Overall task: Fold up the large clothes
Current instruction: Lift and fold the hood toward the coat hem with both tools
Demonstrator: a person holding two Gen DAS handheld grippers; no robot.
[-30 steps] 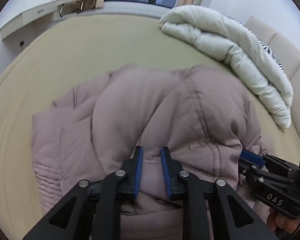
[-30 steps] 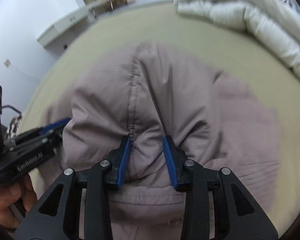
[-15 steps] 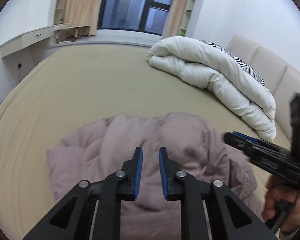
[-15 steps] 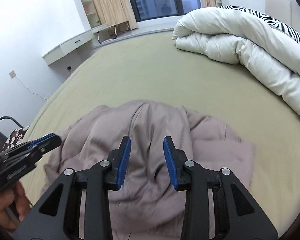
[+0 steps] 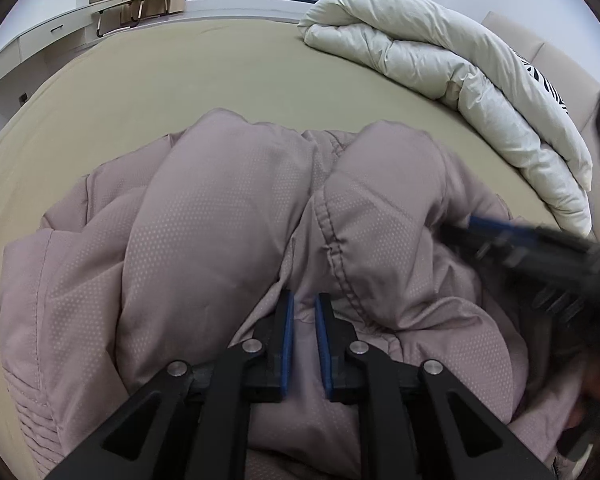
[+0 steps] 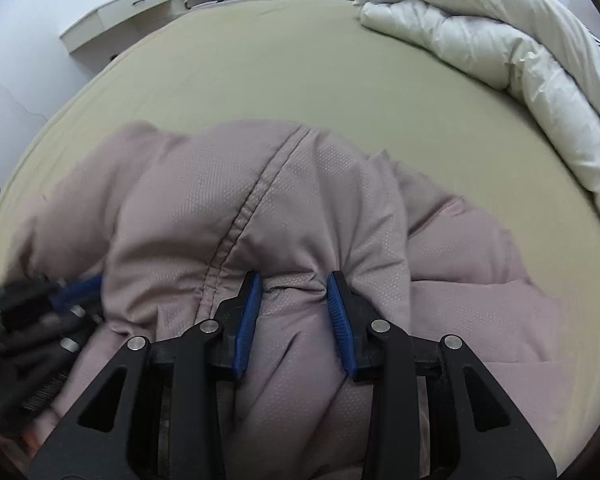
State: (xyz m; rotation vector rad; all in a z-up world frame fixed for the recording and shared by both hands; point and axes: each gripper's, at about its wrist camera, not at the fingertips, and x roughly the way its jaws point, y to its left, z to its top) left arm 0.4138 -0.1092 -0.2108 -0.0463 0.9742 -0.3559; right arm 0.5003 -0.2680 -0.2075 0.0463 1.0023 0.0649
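Note:
A puffy mauve padded jacket [image 5: 228,216] lies bunched on the olive bed; it also fills the right wrist view [image 6: 300,200]. My left gripper [image 5: 304,304] is shut on a fold of the jacket, its blue pads nearly together. My right gripper [image 6: 294,284] grips a thick bunch of the jacket between its blue pads, beside a stitched seam [image 6: 240,220]. The right gripper shows blurred at the right of the left wrist view [image 5: 532,248]. The left gripper shows blurred at the left of the right wrist view [image 6: 40,304].
A rolled white duvet [image 5: 440,60] lies along the bed's far right side, also in the right wrist view [image 6: 500,40]. The olive bed sheet [image 5: 180,80] stretches beyond the jacket. A white shelf [image 5: 52,36] and window stand at the back. A beige headboard [image 5: 560,64] is at right.
Half a second ago both grippers were raised and further back from the jacket. Both have come down and forward and the jacket now bulges close around them.

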